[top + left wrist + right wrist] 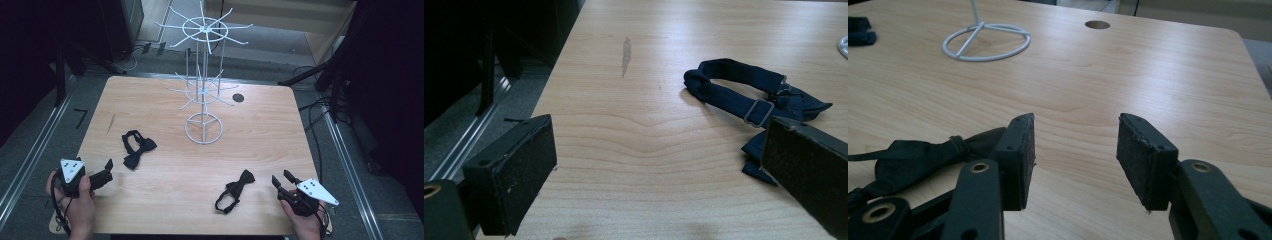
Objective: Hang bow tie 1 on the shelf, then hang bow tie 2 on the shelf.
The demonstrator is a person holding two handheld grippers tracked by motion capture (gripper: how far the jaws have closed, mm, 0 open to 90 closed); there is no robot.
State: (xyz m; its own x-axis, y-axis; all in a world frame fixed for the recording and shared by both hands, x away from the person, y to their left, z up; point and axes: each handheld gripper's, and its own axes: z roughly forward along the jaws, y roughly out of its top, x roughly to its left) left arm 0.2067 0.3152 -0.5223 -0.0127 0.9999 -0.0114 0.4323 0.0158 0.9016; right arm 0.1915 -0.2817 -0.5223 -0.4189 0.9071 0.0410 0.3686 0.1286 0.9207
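Two dark bow ties lie on the wooden surface (165,200). The left bow tie (136,148) is near the left gripper (107,168), a little in front of it. In the left gripper view this bow tie (754,102) looks dark blue, made of cloth, with a strap that makes a flat loop and a small grey metal slider on it. Its knot part is crumpled. The right bow tie (235,190) lies just beside the right gripper (282,178), on its left side, apart from it. It looks black, and its thin strap curls into a loop toward the near edge of the surface.

The left gripper has its jaws spread wide with only bare wood between them. The right gripper (1075,150) has its jaws spread about halfway, and nothing is between them either. Each gripper is in one hand of the person.

A white wire stand (202,75) is upright in the middle of the far half of the surface, well apart from both ties.

In the left gripper view, the right jaw covers the lower end of the blue tie. In the right gripper view, the black tie (913,157) is partly behind the left jaw and cut at the picture edge. The room around is dark and hard to read.
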